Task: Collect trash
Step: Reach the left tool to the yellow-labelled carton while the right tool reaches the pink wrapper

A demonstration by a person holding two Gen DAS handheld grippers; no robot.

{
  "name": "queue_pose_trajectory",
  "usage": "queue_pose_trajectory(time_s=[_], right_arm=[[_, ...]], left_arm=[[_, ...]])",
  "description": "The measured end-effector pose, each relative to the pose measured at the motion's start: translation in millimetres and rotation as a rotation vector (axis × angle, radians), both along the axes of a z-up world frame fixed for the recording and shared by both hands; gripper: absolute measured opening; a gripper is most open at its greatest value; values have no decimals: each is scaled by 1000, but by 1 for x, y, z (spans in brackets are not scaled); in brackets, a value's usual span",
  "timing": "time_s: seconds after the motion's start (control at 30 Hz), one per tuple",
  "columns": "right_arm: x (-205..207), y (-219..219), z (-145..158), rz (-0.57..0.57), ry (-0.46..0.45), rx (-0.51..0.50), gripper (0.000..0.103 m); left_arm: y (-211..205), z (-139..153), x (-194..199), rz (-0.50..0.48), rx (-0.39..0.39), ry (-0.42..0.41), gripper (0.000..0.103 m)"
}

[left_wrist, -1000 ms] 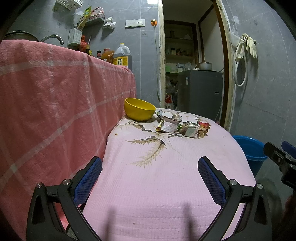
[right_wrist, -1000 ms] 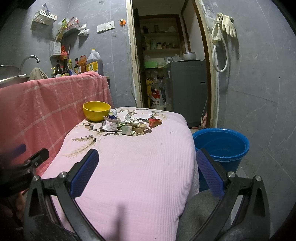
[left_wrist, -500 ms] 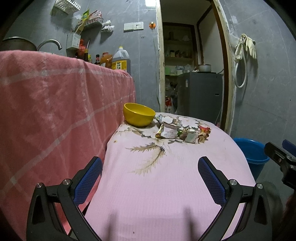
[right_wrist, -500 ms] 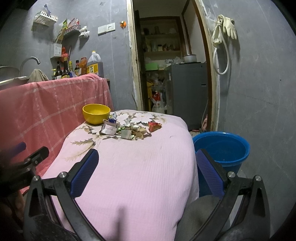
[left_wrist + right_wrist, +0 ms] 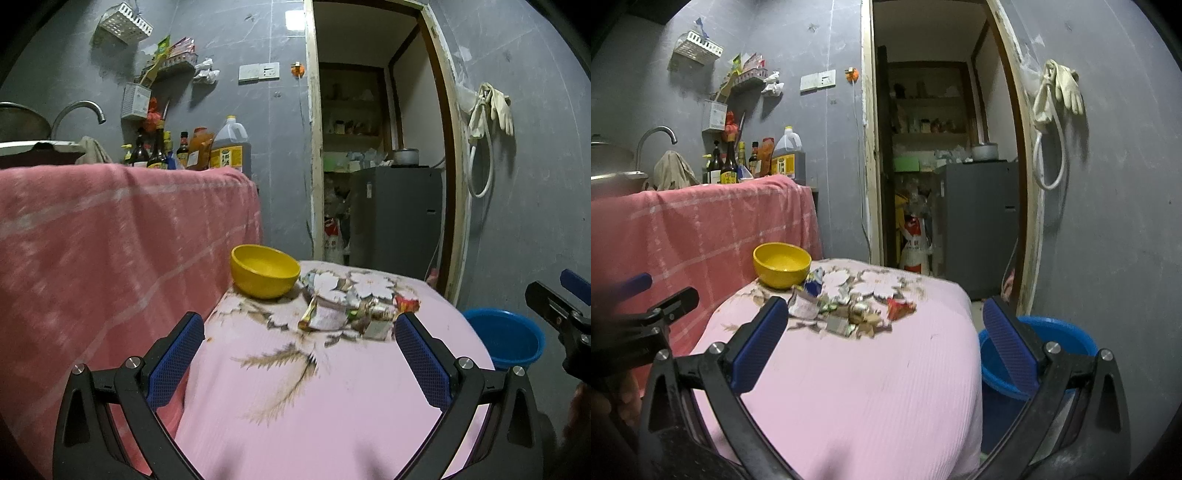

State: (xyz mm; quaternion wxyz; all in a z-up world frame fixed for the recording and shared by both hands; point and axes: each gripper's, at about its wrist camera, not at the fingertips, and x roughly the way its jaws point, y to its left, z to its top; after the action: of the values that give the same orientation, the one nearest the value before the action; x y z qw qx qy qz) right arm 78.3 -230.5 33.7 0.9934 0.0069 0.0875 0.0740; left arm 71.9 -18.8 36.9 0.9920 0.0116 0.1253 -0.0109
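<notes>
Trash: a loose heap of crumpled wrappers and torn paper scraps (image 5: 349, 312) lies on the far part of the table, spread over the flower print. A red wrapper (image 5: 899, 307) sits at the heap's right edge.
Yellow bowl: an empty-looking yellow bowl (image 5: 264, 270) stands upright just left of the heap, near the table's far left corner.
Table: a rounded top covered with a pink cloth (image 5: 332, 398) printed with pale flowers and brown feathery leaves.
Blue bucket: a blue plastic bucket (image 5: 1067, 343) stands on the floor beside the table's right edge, its mouth open upward.
Left gripper: the left gripper (image 5: 300, 349) hangs above the near half of the table and points at the heap. Its blue-padded fingers (image 5: 173, 360) are spread wide, with nothing between them.
Right gripper: the right gripper (image 5: 884, 334) is held to the right of the left one, aimed across the table toward the heap. Its fingers (image 5: 1010, 341) are also spread wide and empty; the right finger shows in front of the bucket.
Left side: a red checked cloth (image 5: 110, 240) drapes over a counter that carries bottles (image 5: 729, 162), a large oil jug (image 5: 229, 147) and a tap (image 5: 79, 110).
Beyond: an open doorway shows a grey cabinet (image 5: 397, 218) with a pot on top.
Right wall: pale rubber gloves (image 5: 1058, 92) and a white hose hang there.
</notes>
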Motion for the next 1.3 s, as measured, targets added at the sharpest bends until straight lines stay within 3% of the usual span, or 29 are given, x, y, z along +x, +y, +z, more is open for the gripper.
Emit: queue_pose_trajectory(time_s=[0.33, 0.63, 0.8, 1.1, 1.3], right_arm=[[56, 3, 14, 12, -35, -28, 103], [113, 7, 1, 20, 13, -68, 103], [142, 5, -15, 41, 87, -76, 103], [186, 8, -46, 124, 298, -88, 103], [210, 14, -69, 173, 448, -86, 96]], left_arm=[[-2, 9, 55, 5, 5, 11, 102], [-2, -5, 119, -8, 4, 127, 102], [-6, -21, 152, -27, 13, 222, 102], [-8, -56, 206, -60, 7, 449, 101], [-12, -63, 221, -93, -1, 507, 101]])
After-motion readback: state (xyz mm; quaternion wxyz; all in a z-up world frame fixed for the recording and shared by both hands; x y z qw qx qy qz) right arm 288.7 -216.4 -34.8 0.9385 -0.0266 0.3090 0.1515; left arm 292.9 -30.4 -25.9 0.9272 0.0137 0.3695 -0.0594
